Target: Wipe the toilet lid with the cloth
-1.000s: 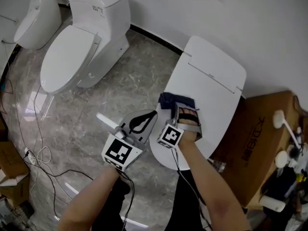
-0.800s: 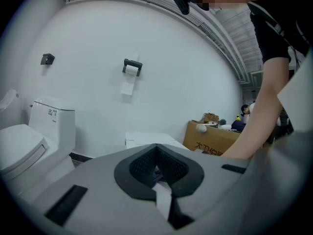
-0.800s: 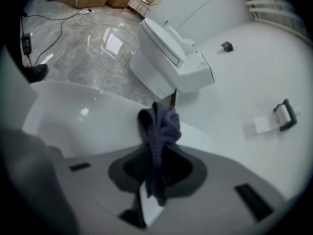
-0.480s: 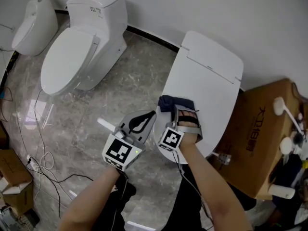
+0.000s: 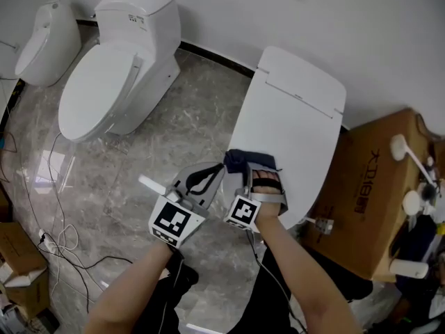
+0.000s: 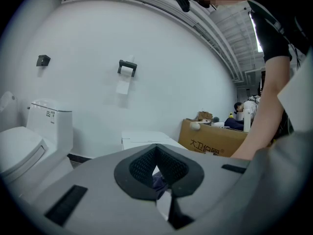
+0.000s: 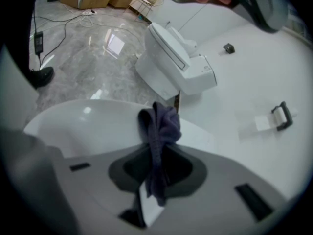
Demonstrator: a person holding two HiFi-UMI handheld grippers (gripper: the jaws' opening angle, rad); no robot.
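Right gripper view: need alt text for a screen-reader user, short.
The right gripper has its fingers shut on a dark blue cloth, held over a white toilet lid. Beyond stand a second white toilet on a grey marble floor and a wall-mounted paper holder.

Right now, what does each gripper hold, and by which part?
Right gripper pinches the dark cloth by its bunched middle; left gripper, jaws together, holds nothing.

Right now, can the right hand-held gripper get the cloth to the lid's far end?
Probably yes: the right hand-held gripper holds the cloth at the toilet lid's near edge, and nothing lies on the lid ahead.
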